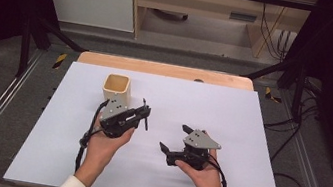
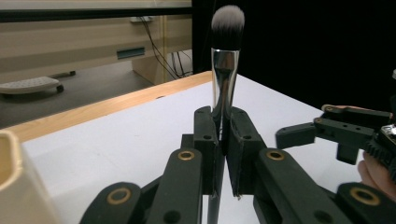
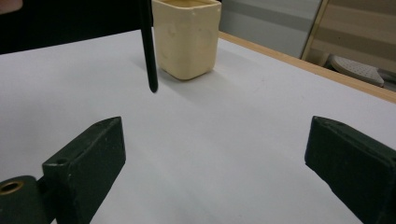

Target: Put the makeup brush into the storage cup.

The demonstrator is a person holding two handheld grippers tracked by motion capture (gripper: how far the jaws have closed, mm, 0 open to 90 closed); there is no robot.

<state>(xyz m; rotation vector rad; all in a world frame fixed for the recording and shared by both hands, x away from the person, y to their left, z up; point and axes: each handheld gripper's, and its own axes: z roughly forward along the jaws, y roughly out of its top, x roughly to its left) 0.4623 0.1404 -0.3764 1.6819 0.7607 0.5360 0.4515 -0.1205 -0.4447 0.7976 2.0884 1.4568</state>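
Note:
My left gripper [image 1: 143,114] is shut on a makeup brush [image 2: 225,70], which it grips just below the silver ferrule. The grey-tipped bristles point away from the jaws. The brush's thin black handle [image 3: 148,46] hangs with its end just above the white surface, in front of a cream square cup [image 3: 187,39]. That cup [image 1: 116,89] stands just behind the left gripper [image 2: 223,119]. To the right, my right gripper [image 1: 174,138] is held low over the mat with its jaws spread wide and nothing between them [image 3: 215,149].
A white mat [image 1: 229,129] covers the table, and a strip of wooden edge [image 1: 165,69] shows at the far side. Beyond the table there is floor, wooden furniture and hanging cables. The cup's rim [image 2: 11,186] sits close beside the left jaws.

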